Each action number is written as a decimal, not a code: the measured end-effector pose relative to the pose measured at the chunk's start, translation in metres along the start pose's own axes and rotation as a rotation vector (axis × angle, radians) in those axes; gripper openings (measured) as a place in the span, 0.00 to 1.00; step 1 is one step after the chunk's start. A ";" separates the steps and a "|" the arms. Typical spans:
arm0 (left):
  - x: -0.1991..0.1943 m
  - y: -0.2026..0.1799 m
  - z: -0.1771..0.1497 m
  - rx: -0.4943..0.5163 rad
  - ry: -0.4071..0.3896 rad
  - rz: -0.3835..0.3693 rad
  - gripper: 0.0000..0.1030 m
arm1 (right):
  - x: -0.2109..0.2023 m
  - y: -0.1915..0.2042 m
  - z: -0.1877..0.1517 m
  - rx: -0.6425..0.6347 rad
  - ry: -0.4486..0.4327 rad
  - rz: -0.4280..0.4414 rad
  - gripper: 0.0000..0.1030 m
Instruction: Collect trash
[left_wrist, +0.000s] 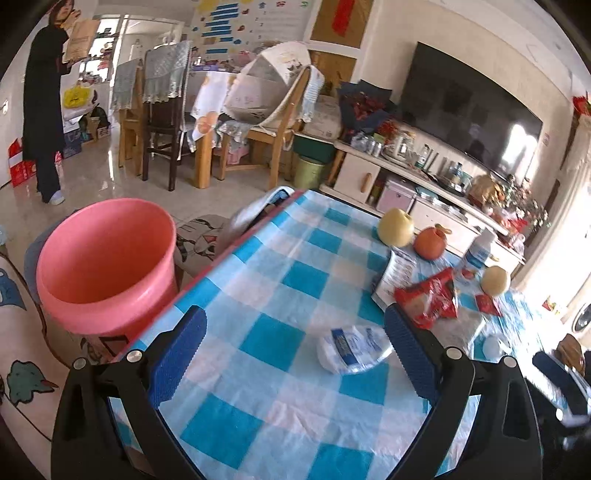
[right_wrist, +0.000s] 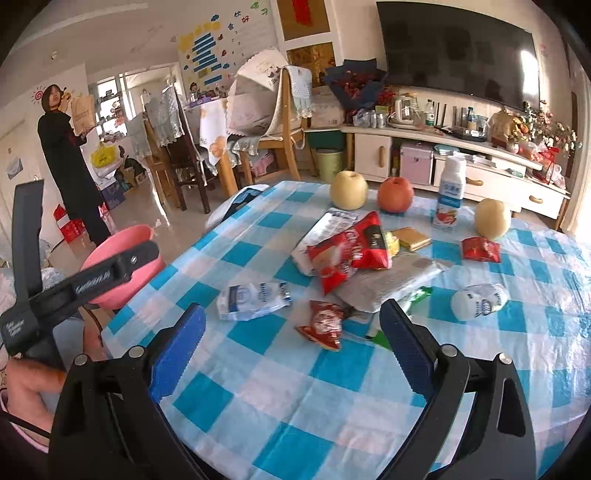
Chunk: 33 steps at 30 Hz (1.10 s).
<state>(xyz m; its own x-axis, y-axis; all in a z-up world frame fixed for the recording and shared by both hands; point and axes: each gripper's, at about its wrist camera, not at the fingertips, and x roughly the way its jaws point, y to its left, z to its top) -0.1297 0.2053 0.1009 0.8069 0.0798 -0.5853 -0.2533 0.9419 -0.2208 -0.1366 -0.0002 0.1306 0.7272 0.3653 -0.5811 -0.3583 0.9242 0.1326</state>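
My left hand-held gripper (left_wrist: 295, 343) gapes wide, empty; the white wrapper (left_wrist: 352, 349) lies on the table (left_wrist: 280, 273) just inside its right pad, long axis crosswise. Bucket (left_wrist: 105, 266) sits at left.

I see a bright daylit room; light pours in from the right, where the far edge of the checked tablecloth (right_wrist: 569, 243) washes out to white. The television (left_wrist: 469, 107) carries pale reflections and the floor tiles (left_wrist: 107, 173) shine. Both fisheye views bend hard toward black corners. The left wrist view smears slightly at its right edge.
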 end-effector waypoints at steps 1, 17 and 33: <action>-0.002 -0.003 -0.001 0.011 -0.003 0.006 0.93 | -0.001 -0.003 0.000 0.000 -0.003 -0.003 0.93; -0.009 -0.039 -0.019 0.114 0.025 0.020 0.93 | -0.021 -0.041 0.006 0.016 -0.049 -0.054 0.93; -0.009 -0.080 -0.038 0.184 0.051 -0.053 0.93 | -0.027 -0.077 0.009 0.014 -0.061 -0.133 0.93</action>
<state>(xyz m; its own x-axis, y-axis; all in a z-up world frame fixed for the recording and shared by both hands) -0.1368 0.1170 0.0946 0.7872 0.0167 -0.6165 -0.1061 0.9884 -0.1087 -0.1228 -0.0803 0.1432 0.8023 0.2453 -0.5441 -0.2486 0.9661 0.0691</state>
